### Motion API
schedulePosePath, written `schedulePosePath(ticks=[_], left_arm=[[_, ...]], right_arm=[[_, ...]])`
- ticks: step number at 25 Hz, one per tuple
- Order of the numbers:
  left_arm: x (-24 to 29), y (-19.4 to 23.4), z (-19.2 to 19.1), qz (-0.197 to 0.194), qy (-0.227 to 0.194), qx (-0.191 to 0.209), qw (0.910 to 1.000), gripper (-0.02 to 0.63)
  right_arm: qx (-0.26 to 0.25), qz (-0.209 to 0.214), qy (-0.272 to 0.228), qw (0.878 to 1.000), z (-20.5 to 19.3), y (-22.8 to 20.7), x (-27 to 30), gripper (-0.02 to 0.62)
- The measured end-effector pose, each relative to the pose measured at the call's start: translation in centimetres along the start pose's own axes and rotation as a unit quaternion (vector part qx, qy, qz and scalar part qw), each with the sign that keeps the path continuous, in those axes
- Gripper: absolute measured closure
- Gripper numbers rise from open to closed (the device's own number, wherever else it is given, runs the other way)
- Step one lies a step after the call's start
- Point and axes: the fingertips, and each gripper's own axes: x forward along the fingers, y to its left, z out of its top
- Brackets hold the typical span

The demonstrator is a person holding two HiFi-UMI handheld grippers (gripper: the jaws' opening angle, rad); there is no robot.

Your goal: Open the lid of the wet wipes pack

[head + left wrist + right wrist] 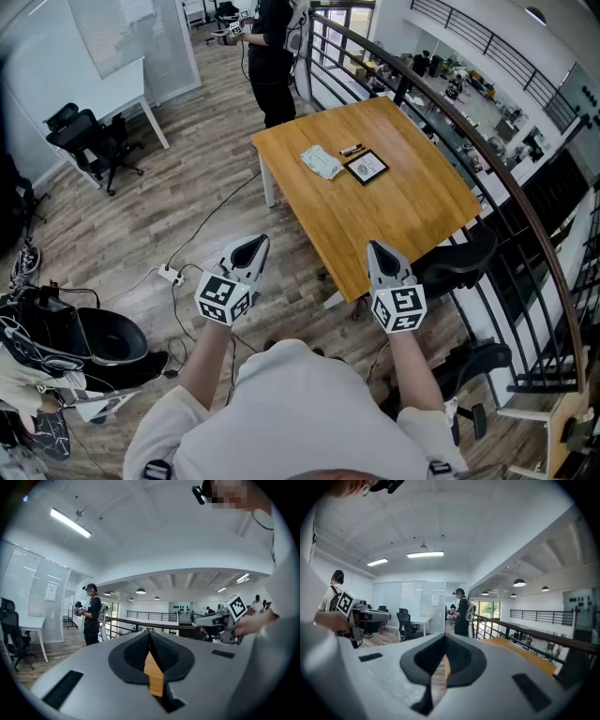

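The grey left gripper (251,246) is hovering above the wood-plank floor (187,187), its jaws pressing together with nothing between them. The pale, flat wet wipes pack (321,162) is lying on the light-wood square table (412,211), well apart from both grippers and just beside a black-framed square board (367,167). The grey right gripper (380,251) is hanging by the table's near edge, its jaws likewise closed and empty.

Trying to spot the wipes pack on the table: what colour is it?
The wipes pack is pale, whitish-green; clearest in the head view.
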Motion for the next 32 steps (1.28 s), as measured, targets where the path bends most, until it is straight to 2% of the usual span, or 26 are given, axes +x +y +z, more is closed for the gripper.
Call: schedulePosePath(ticks=[24,32], left_arm=[[-0.9,2.1,-1.0,-0.018,0.002,-0.004,0.9998,0.611],[-1.6,3.8,-1.8,-0.041,0.005,0.0,0.9991,0.546]], right_arm=[[0.007,-0.007,0.005,1.0,-0.5,2.6,1.4,0.595],[0.011,-0.009,0.007,1.0,-0.8,4.9,2.6,0.594]])
